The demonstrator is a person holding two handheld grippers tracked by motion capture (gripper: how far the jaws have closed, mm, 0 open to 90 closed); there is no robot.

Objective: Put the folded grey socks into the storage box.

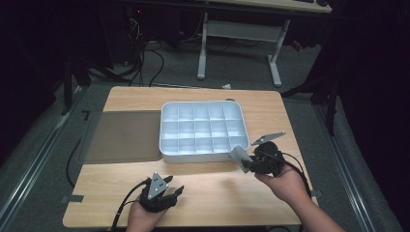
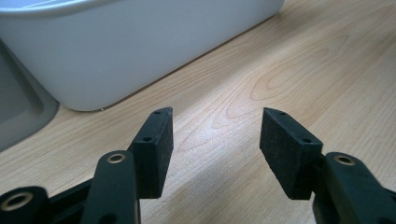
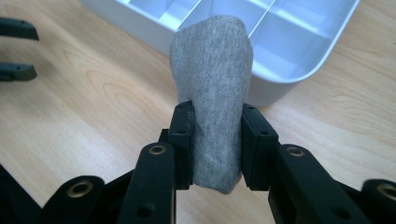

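Observation:
A white tray [image 1: 203, 154] split into several small compartments sits in the middle of the wooden table [image 1: 217, 193]; its compartments look empty. My right gripper [image 1: 245, 163] is shut on a folded grey cloth [image 3: 212, 88], held just off the tray's near right corner [image 3: 299, 77]. The cloth [image 1: 239, 155] sticks out past the jaws toward the tray. My left gripper [image 1: 170, 186] rests low near the table's front edge, open, with bare wood between its fingers [image 2: 154, 149]. The tray's white wall [image 2: 130, 51] rises a short way ahead of it.
A dark grey mat [image 1: 123, 135] lies flat on the table, touching the tray's left side. Bare wood spreads between the two grippers and along the front edge. Beyond the table are a white desk frame [image 1: 239, 46] and floor cables [image 1: 145, 58].

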